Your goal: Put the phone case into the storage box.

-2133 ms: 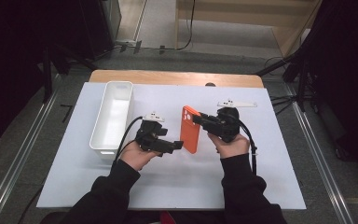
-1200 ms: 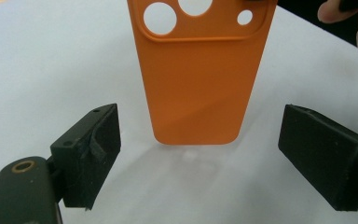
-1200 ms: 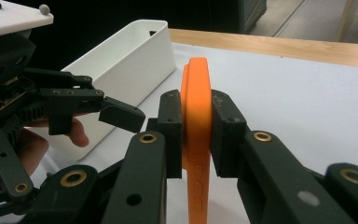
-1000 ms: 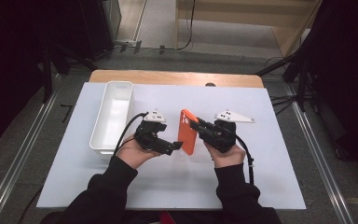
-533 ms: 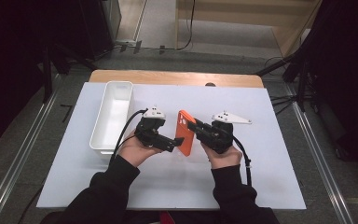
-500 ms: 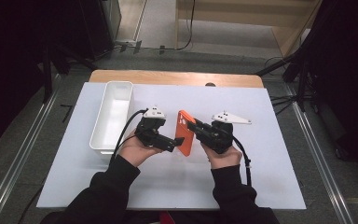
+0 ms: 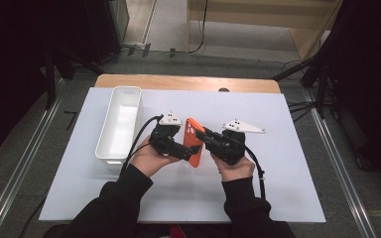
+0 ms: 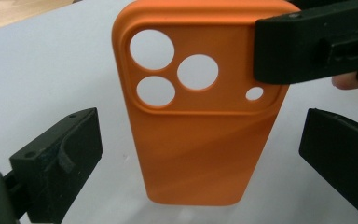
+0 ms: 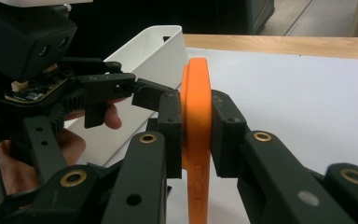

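Pinching the orange phone case (image 9: 196, 116) — right hand-held gripper (image 9: 196, 135); left hand-held gripper (image 8: 200, 154) spread; white bin (image 7: 120, 124) empty.

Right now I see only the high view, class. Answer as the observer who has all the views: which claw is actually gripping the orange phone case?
Observer: The right claw. In the right gripper view its pads press on both faces of the orange phone case, seen edge-on.
Operator: And the left claw?
Observer: The left claw has just been opening. In the left gripper view its jaws stand wide on either side of the case, clear of it.
Operator: Is a phone inside the case?
Observer: No. The white table shows through the round camera holes.
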Demonstrator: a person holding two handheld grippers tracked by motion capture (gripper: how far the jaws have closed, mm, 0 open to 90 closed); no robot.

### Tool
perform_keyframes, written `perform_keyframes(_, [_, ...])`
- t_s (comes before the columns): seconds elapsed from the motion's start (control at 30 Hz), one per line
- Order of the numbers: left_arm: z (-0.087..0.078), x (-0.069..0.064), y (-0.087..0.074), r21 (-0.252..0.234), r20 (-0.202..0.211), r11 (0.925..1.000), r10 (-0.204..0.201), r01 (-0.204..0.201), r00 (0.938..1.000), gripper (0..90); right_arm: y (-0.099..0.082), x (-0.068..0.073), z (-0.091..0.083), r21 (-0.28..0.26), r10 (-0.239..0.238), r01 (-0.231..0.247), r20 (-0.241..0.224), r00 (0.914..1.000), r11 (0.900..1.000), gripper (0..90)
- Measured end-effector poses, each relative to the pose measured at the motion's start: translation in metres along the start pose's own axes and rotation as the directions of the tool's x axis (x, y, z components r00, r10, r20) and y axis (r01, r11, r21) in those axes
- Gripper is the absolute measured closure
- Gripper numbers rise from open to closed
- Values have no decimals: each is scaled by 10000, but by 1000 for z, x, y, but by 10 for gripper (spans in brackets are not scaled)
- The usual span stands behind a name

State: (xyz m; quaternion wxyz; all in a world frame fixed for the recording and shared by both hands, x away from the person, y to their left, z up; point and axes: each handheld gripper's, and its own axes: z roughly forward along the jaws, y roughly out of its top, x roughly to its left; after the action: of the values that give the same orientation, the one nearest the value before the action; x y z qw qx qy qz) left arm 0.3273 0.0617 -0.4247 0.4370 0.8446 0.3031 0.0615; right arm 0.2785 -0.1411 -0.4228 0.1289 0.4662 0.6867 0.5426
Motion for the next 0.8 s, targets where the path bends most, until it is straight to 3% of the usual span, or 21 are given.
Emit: perform_keyframes(0.8, [4,-2,-1,-123,-324,9998,152,-156,9994,8,-1,10,1,60,285,-283,-512,9983,9996,749])
